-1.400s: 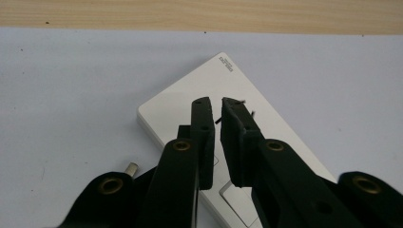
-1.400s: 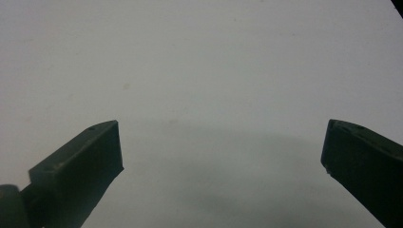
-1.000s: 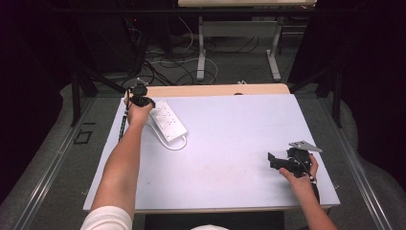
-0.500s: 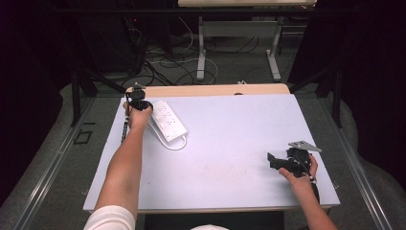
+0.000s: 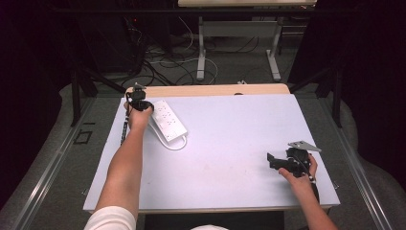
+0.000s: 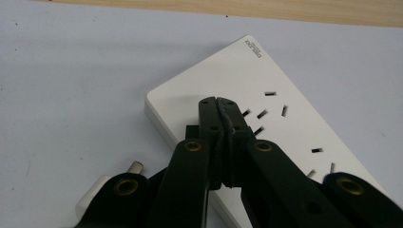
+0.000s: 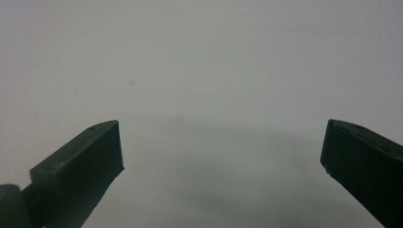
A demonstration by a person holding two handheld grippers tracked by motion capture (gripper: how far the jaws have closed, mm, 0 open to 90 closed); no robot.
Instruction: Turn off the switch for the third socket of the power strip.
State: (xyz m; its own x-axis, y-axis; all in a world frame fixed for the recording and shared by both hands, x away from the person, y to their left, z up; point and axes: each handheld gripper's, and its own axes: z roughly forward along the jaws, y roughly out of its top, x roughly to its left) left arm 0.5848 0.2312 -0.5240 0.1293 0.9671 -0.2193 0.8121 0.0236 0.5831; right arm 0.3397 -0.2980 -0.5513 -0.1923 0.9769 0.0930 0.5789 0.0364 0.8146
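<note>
Two grippers, one strip. Left gripper (image 6: 219, 105), jaws pressed together on nothing, hovers over the white power strip (image 6: 285, 128) at the table's (image 5: 230, 143) far-left corner, probably to press or nudge it. Right gripper (image 5: 280, 160) rests wide open, empty, well apart, likely waiting.

The power strip (image 6: 266, 118) runs off the lower right of the left gripper view — a white plug (image 6: 97, 199), lower left, sits half-hidden behind the black jaws.
</note>
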